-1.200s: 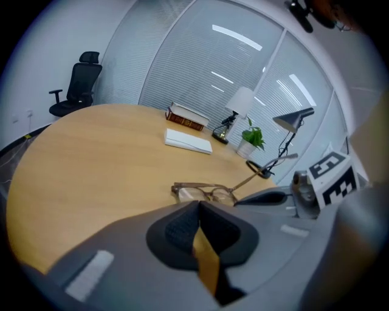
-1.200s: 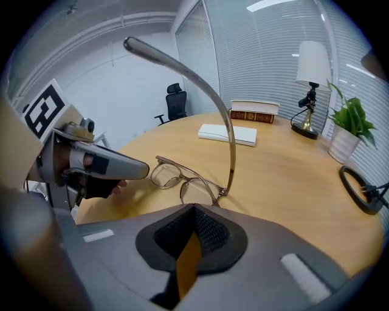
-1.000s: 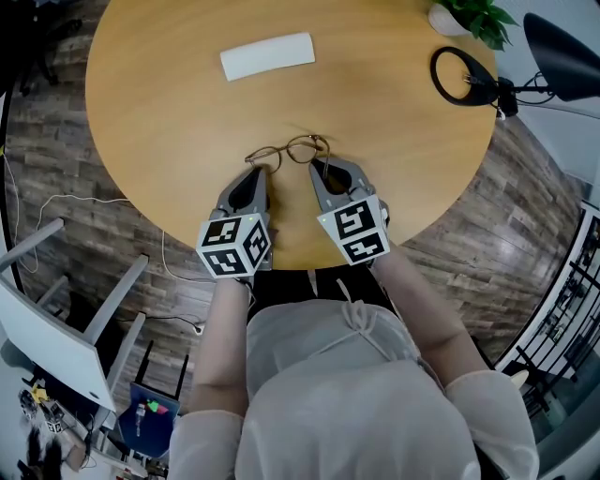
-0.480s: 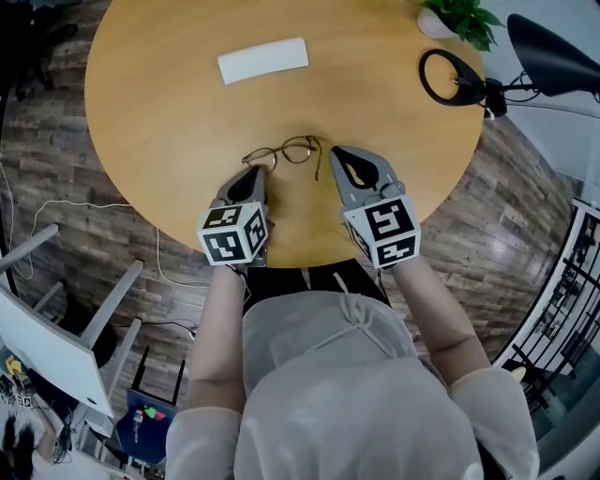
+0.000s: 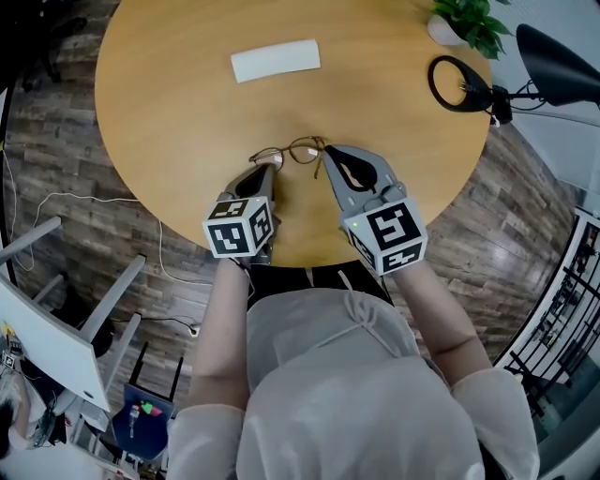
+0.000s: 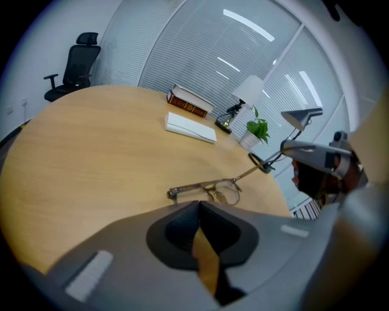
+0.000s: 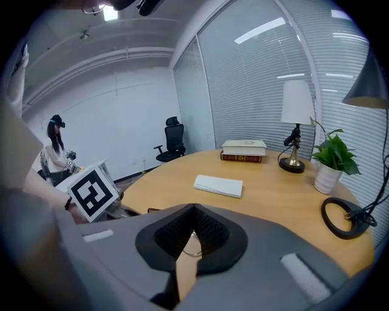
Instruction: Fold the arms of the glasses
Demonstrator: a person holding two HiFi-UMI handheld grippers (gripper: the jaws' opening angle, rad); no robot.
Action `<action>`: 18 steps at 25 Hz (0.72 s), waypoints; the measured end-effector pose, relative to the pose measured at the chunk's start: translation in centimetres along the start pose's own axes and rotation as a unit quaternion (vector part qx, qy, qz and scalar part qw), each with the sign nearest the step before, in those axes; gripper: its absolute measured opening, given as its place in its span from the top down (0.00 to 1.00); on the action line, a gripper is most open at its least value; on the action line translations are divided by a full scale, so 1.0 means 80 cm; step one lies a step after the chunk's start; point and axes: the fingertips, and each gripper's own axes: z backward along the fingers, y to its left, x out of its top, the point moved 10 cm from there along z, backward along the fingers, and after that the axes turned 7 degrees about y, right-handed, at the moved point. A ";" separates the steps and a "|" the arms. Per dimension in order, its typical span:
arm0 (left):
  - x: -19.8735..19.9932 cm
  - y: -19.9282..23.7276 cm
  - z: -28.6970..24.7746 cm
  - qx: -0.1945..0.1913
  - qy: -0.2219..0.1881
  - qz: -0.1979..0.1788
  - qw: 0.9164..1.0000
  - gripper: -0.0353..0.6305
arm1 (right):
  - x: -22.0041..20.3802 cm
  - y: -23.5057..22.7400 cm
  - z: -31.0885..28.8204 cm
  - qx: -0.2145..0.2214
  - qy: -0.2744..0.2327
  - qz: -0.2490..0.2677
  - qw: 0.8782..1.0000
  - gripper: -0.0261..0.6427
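Lying near the front edge of the round light-wood bench (image 5: 187,122), the thin wire-framed round-lens glasses (image 5: 292,150) sit between the two tools. The head view puts the left tool (image 5: 266,171) with its tip just beside the frame's left end and the right tool (image 5: 328,150) with its tip at the frame's right end. The left gripper view adds what that angle hides. The front of the frame lies low on the wood, and one arm slants up off it to the right tool's tip, which is pinched on it. The left tool's own jaws are pressed together with nothing between them, just short of the frame. The right gripper view shows its jaws meeting at the tip, with a bit of wire rim visible through the gap behind them. Farther back on the bench are a flat white rectangular block (image 5: 276,60), a short stack of books with a dark red cover (image 7: 243,149), a white-shaded table lamp (image 7: 296,103), a green potted plant (image 5: 469,23) and a black ring-shaped lamp head (image 5: 459,80). Only the gripper views show the room: walls of slatted blinds, a black office chair (image 6: 76,67) and a person (image 7: 55,152) standing far off. The head view alone shows the dark wood-plank floor (image 5: 56,169).
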 end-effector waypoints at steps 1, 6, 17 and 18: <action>0.000 0.000 -0.001 -0.001 0.001 -0.001 1.000 0.94 | 0.001 0.000 -0.002 0.005 0.003 0.003 1.000 0.96; 0.001 0.001 -0.001 0.002 0.001 -0.008 1.000 0.94 | 0.007 0.007 -0.013 0.046 0.029 0.042 0.998 0.96; 0.006 0.016 -0.001 -0.029 0.033 0.015 0.999 0.94 | 0.032 0.002 -0.018 0.061 0.018 0.063 0.996 0.96; 0.006 0.016 -0.001 -0.030 0.034 0.015 0.999 0.94 | 0.032 0.003 -0.020 0.067 0.022 0.066 0.995 0.96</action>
